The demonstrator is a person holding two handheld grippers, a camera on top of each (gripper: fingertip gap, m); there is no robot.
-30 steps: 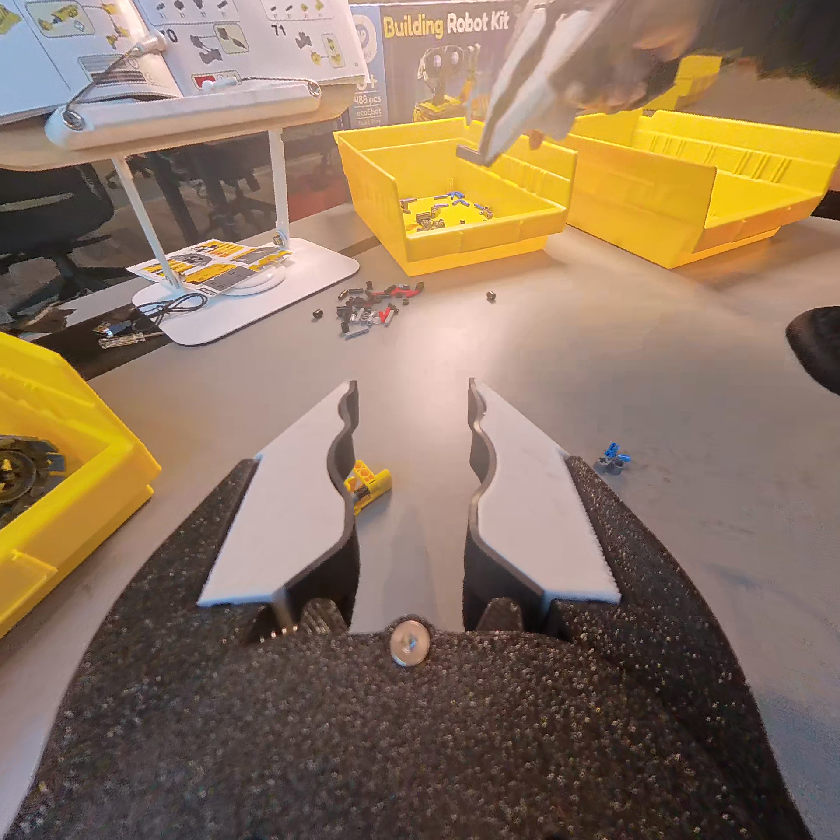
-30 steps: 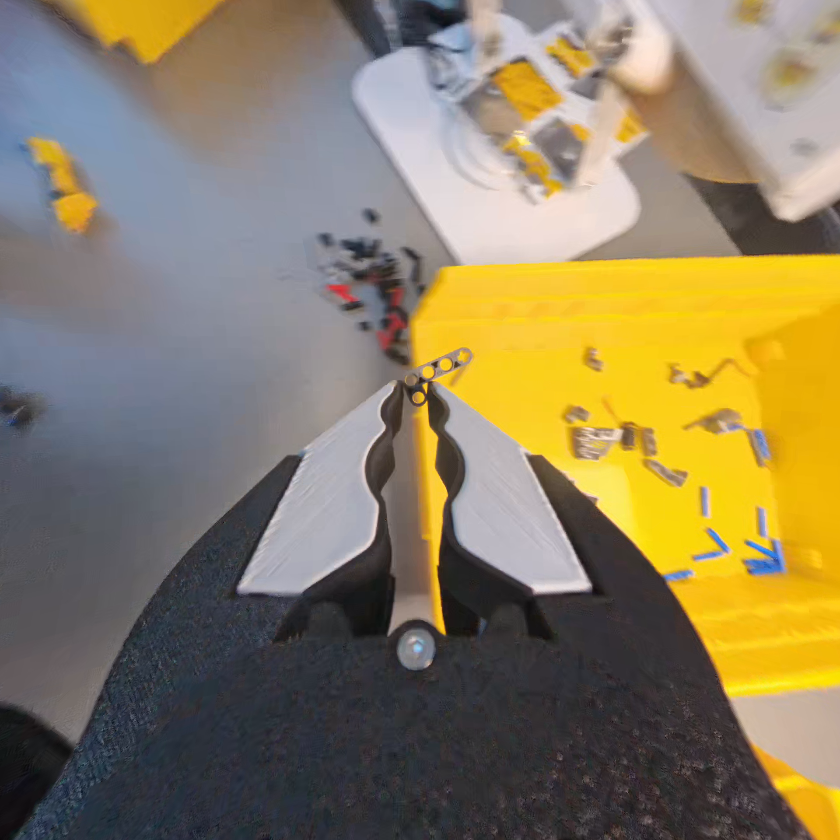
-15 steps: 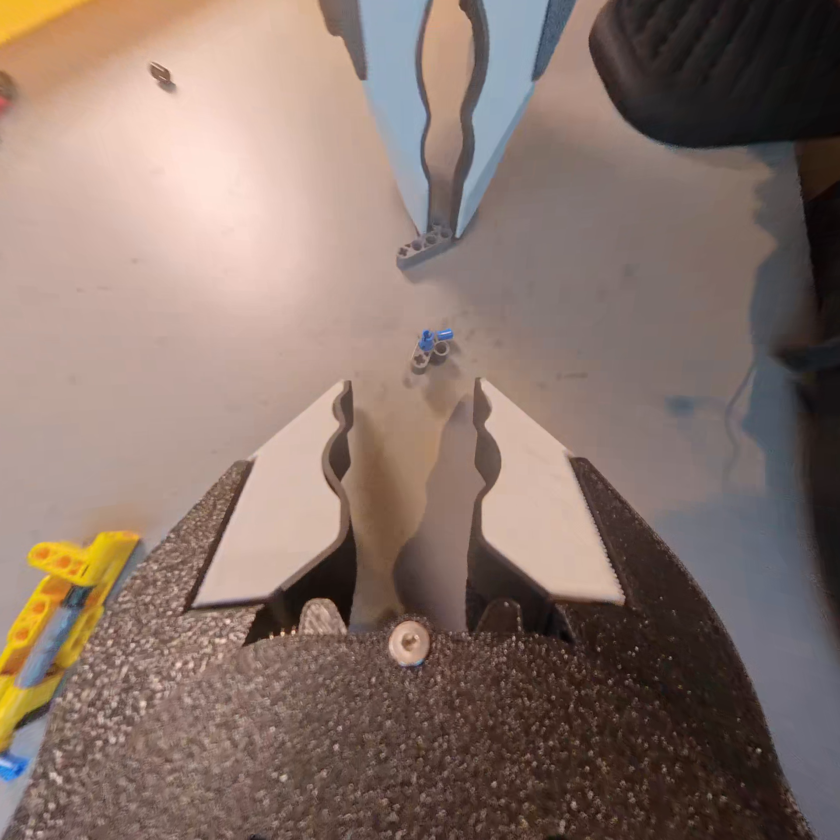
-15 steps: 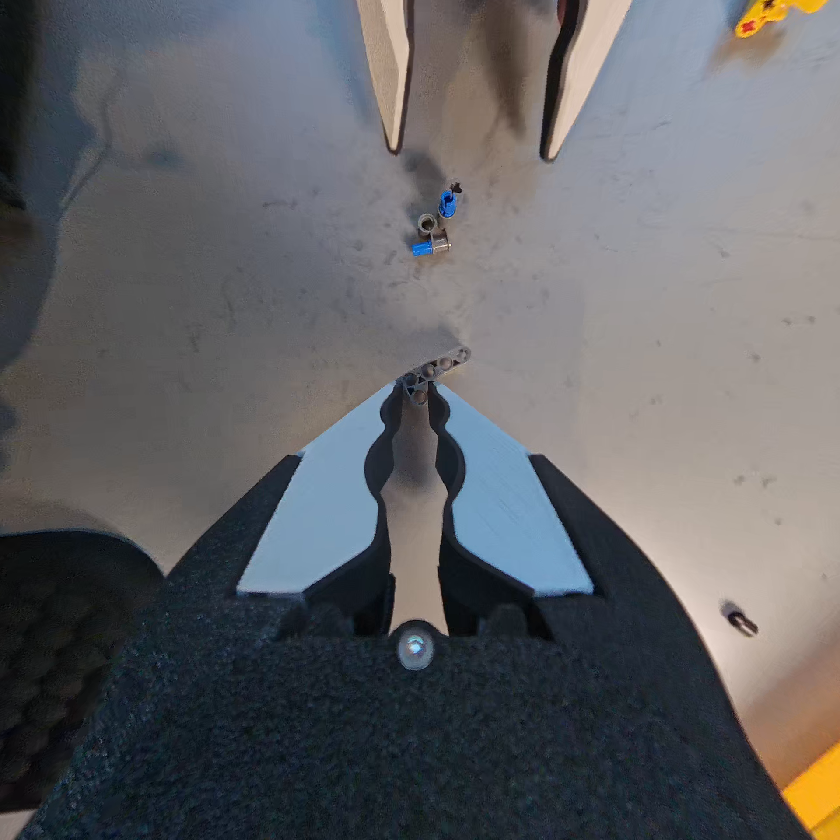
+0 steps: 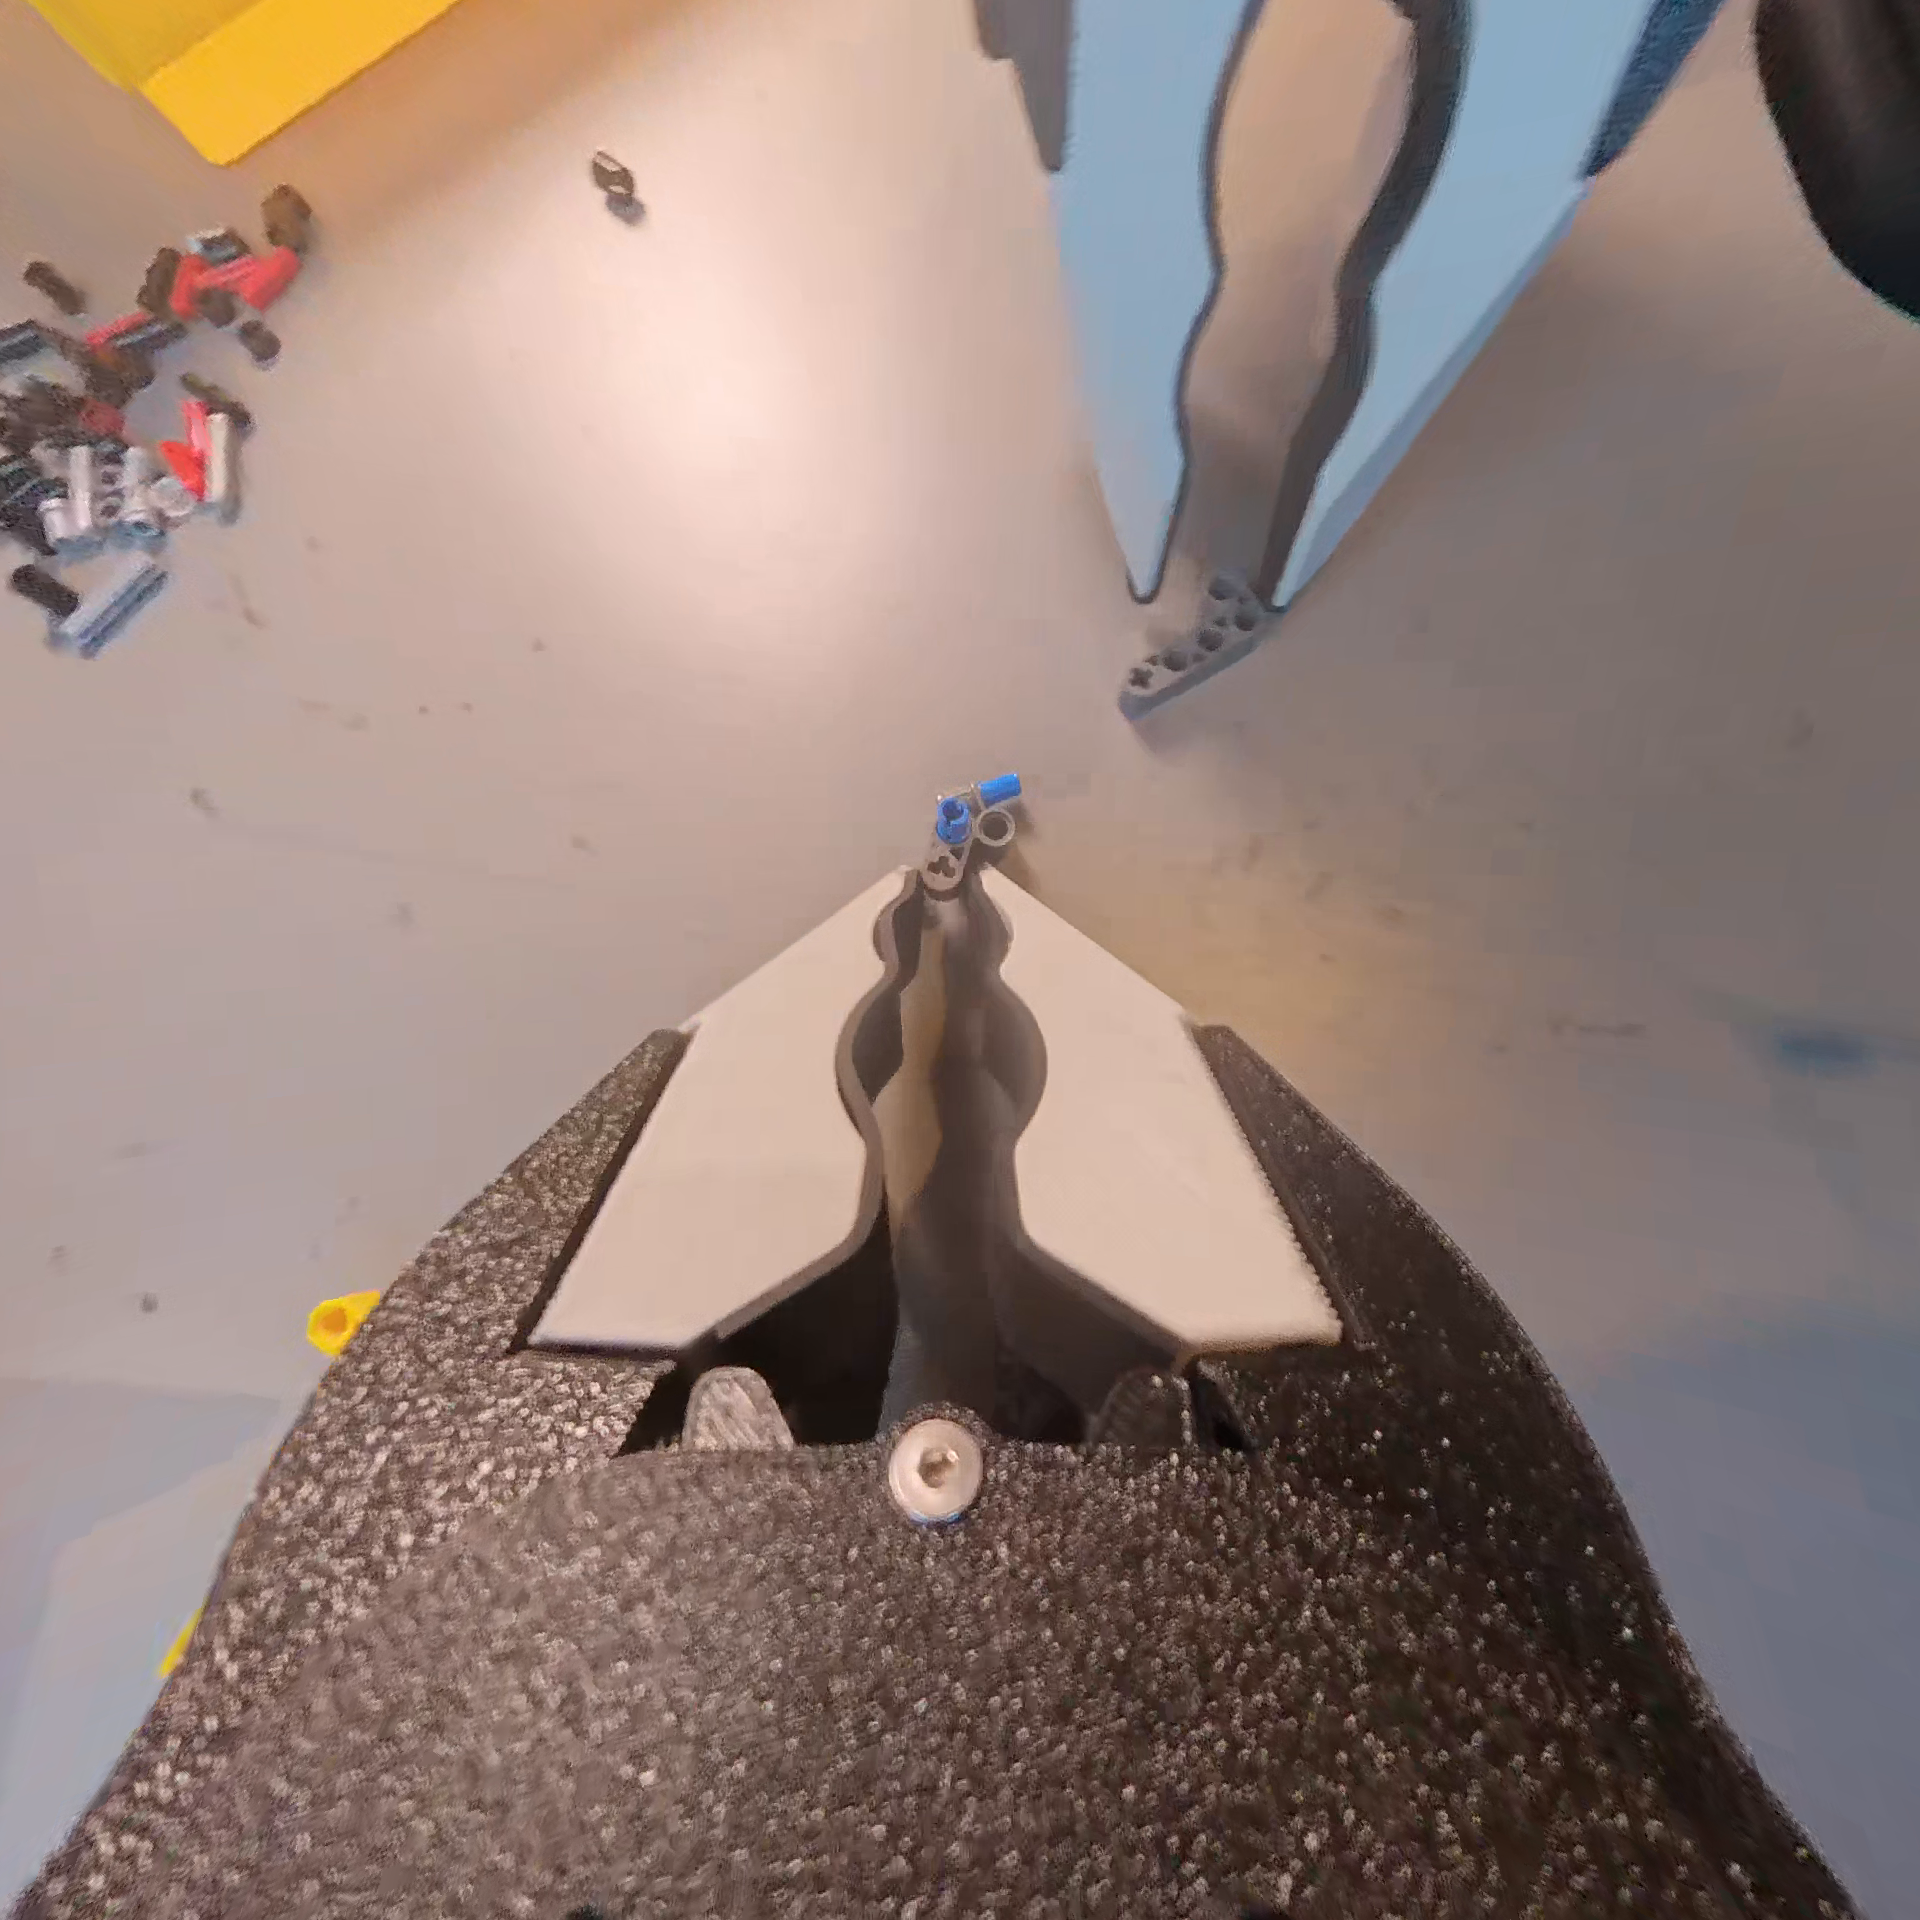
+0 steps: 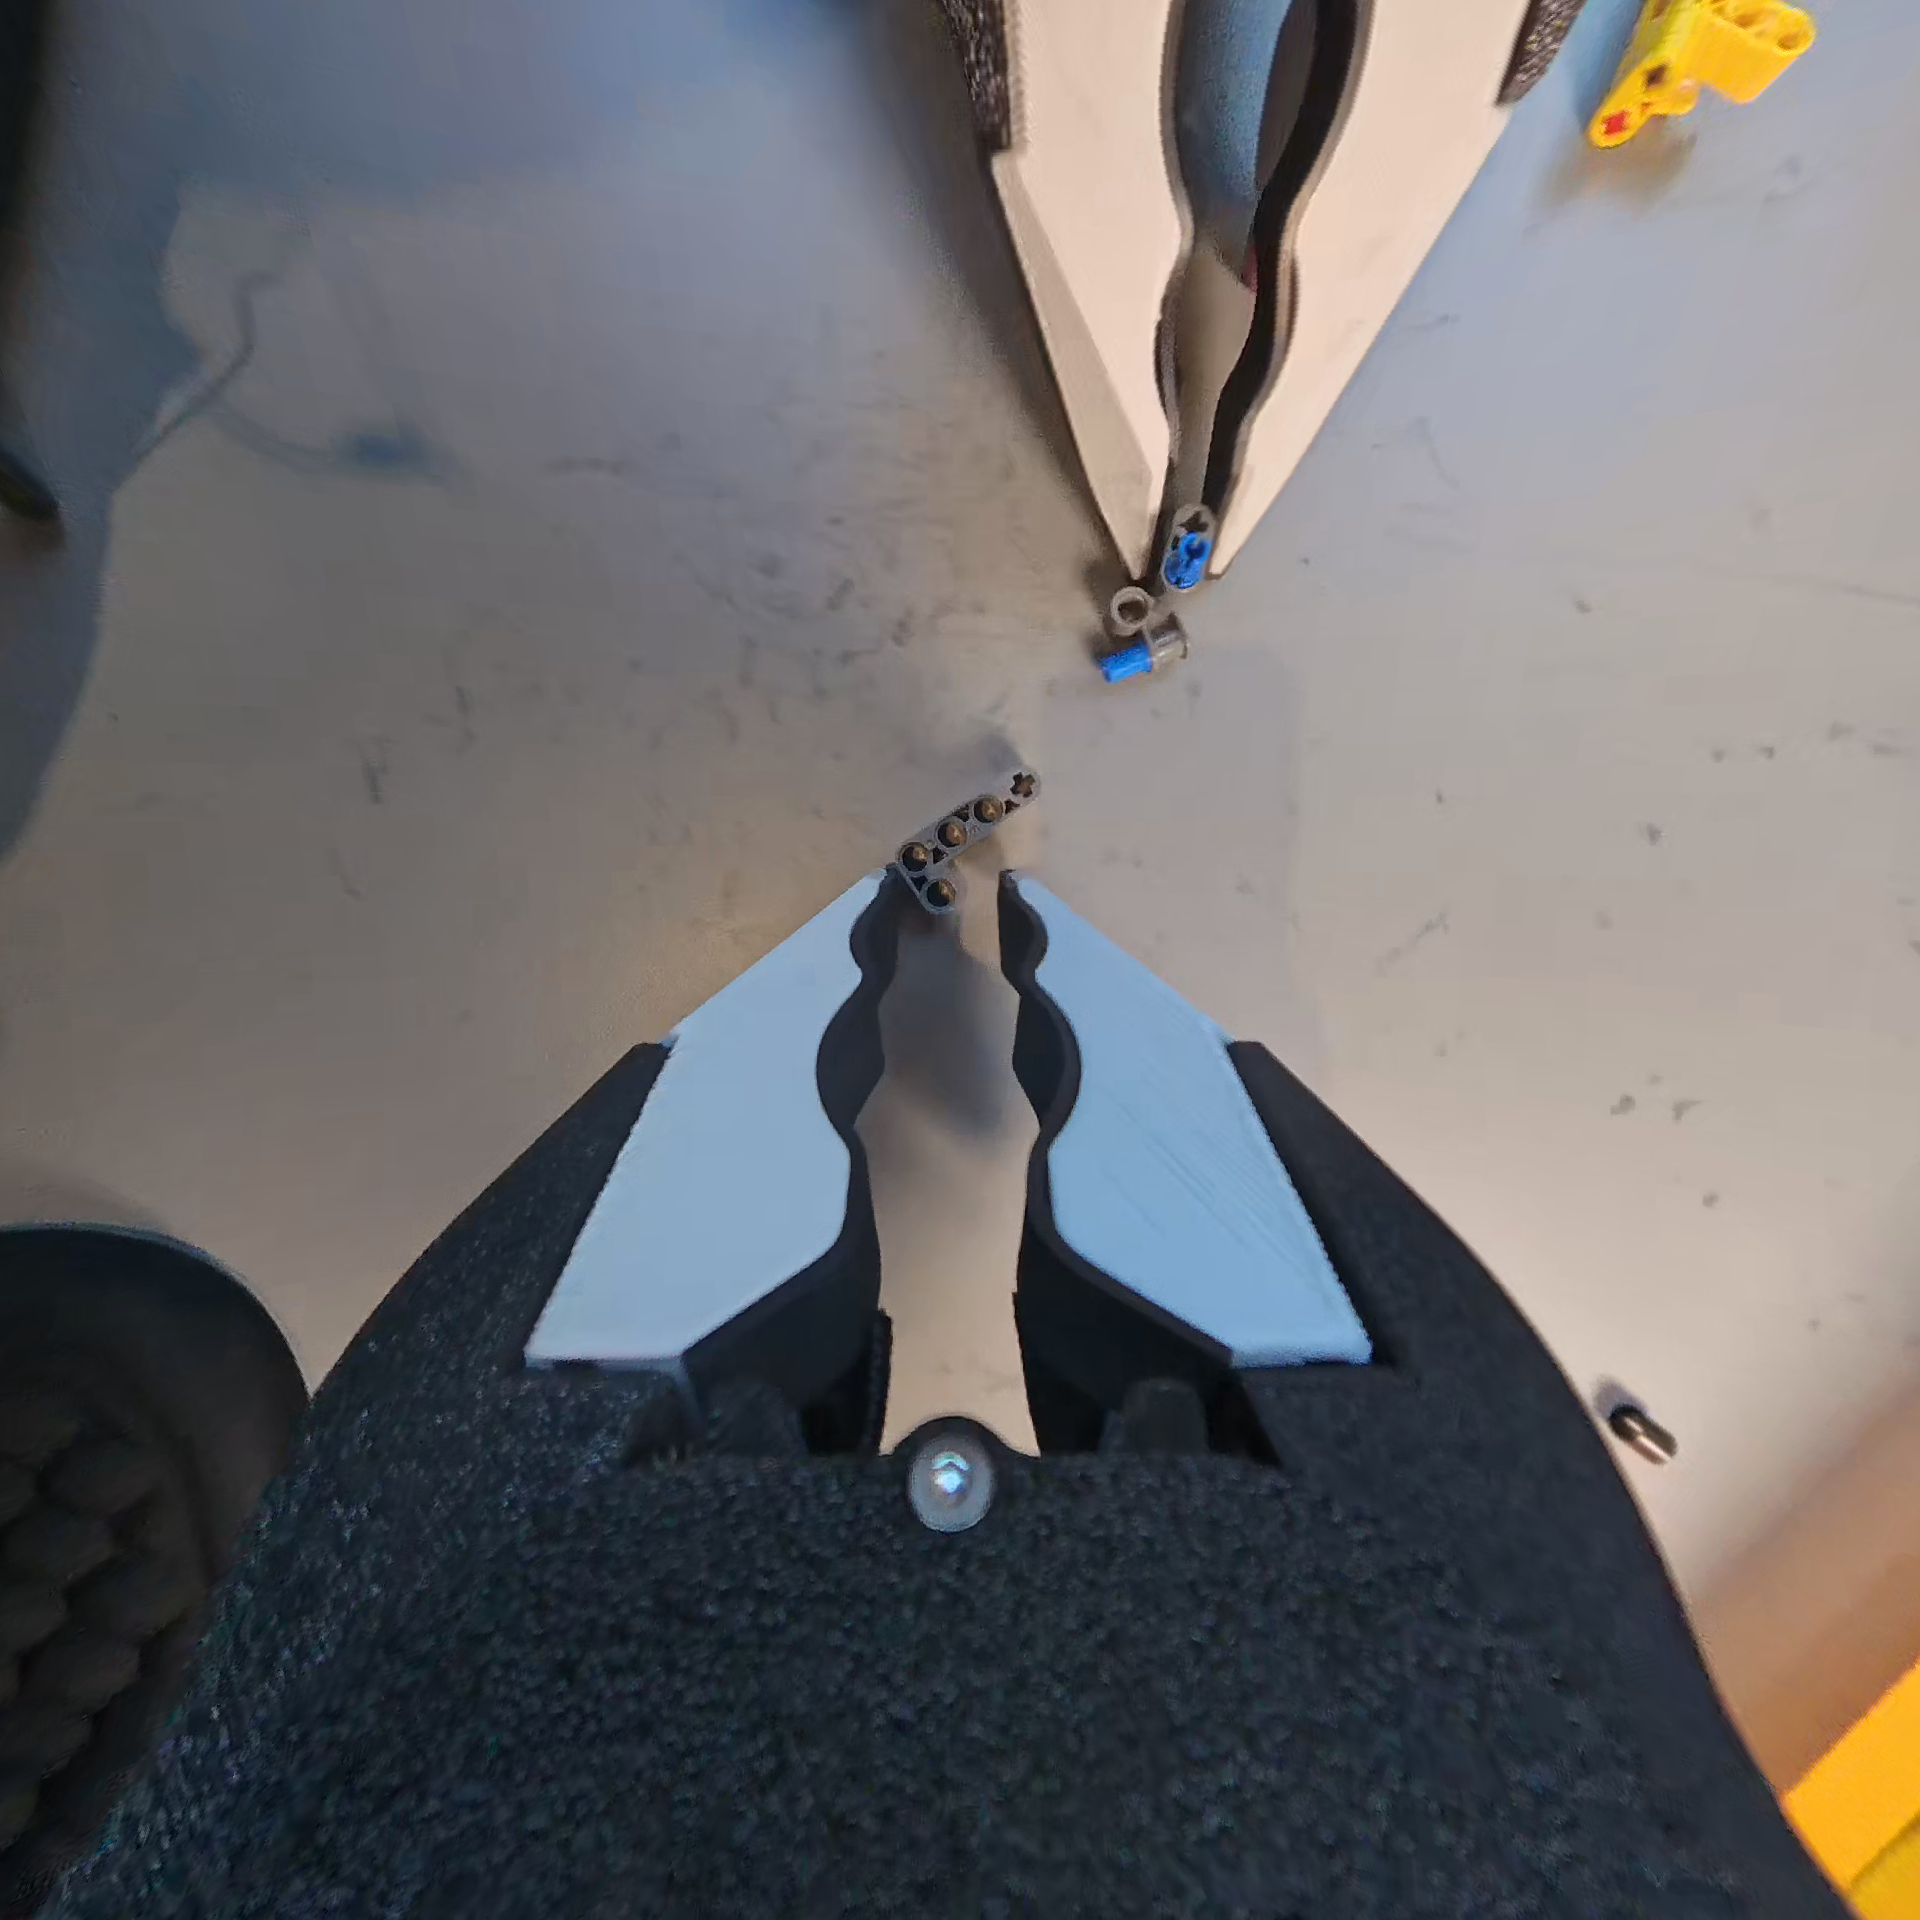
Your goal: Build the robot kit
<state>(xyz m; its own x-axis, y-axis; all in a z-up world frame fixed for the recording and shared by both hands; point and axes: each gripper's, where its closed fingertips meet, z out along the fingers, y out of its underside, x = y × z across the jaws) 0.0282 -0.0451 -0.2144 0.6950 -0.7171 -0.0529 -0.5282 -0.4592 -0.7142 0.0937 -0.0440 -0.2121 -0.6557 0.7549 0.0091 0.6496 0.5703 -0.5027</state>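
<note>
Left wrist view shows your left claw [image 5: 940,883] closed, its pale, wavy-edged fingers pinched together on a small grey link [image 5: 943,864] with a blue pin through it, right at the tips and low over the worktop [image 5: 623,727]. Just beyond the link, near the middle of the frame, lies a grey ring with a second blue pin [image 5: 997,812]; whether it touches the link I cannot tell. Your right claw [image 6: 943,883] stands slightly parted. The short leg of a grey L-shaped beam [image 6: 961,836] with a row of round holes sits between its tips, against the finger on the left of the frame, with a clear gap on the other side, so it does not look clamped. Judging by its shadow, the beam seems to rest on or just above the surface. So one part is gripped and one looks loose, and the two are near each other but not joined. The parts are hard, glossy plastic; the claw bodies are black and grainy; the worktop is smooth, grey and scuffed. A heap of black, red and grey pieces [image 5: 125,416] lies at the left edge, a yellow bin corner [image 5: 260,73] at upper left, and a lone black peg [image 5: 615,177] near it.
</note>
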